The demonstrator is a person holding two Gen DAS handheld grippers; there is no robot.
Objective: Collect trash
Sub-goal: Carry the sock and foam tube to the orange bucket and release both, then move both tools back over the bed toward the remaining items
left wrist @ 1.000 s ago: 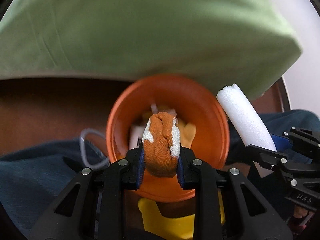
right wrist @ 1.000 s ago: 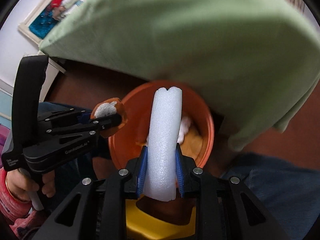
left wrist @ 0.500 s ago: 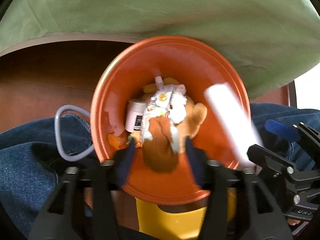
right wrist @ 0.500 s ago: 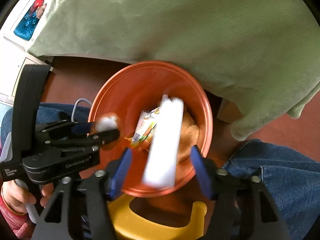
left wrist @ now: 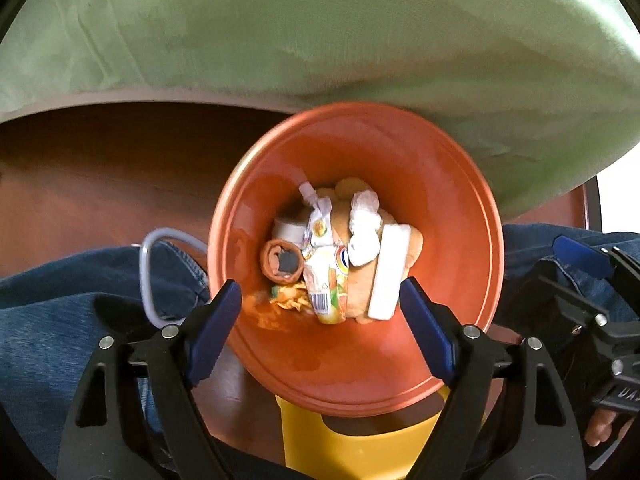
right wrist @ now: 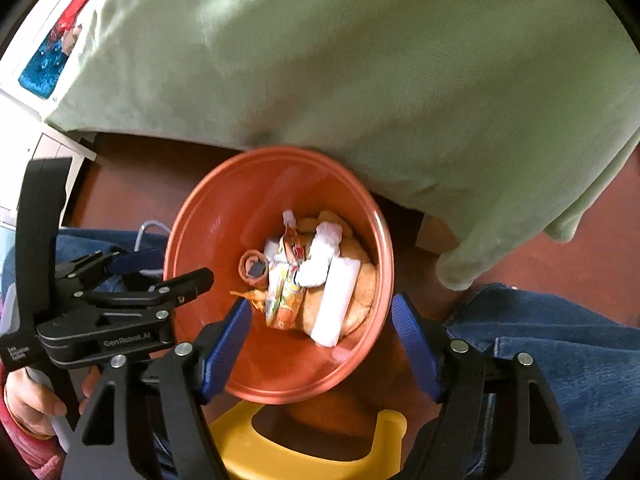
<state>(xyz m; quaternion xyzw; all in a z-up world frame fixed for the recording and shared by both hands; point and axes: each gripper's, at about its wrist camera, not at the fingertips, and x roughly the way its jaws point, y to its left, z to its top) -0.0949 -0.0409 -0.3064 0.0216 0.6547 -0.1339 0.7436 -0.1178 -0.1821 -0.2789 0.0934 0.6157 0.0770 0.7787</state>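
An orange bin (left wrist: 452,208) (right wrist: 208,240) stands below both grippers. Inside lie a rolled orange sock (left wrist: 280,262) (right wrist: 253,267), a white foam stick (left wrist: 390,268) (right wrist: 335,303), a juice pouch (left wrist: 326,276) (right wrist: 286,284), a white wad (left wrist: 364,228) and other scraps. My left gripper (left wrist: 320,320) is open and empty above the bin's near rim. My right gripper (right wrist: 320,328) is open and empty above the same rim. The left gripper also shows in the right wrist view (right wrist: 160,280), jaws apart.
A green cloth (left wrist: 320,40) (right wrist: 360,60) overhangs the bin's far side. A yellow stool (left wrist: 352,440) (right wrist: 312,448) is under the bin. Denim-clad legs (left wrist: 60,312) (right wrist: 560,340) flank it on the brown floor (left wrist: 100,180). A grey cable (left wrist: 160,240) lies at the left.
Both grippers opened. The orange sock dropped from the left gripper and the foam stick from the right gripper; both now lie inside the bin.
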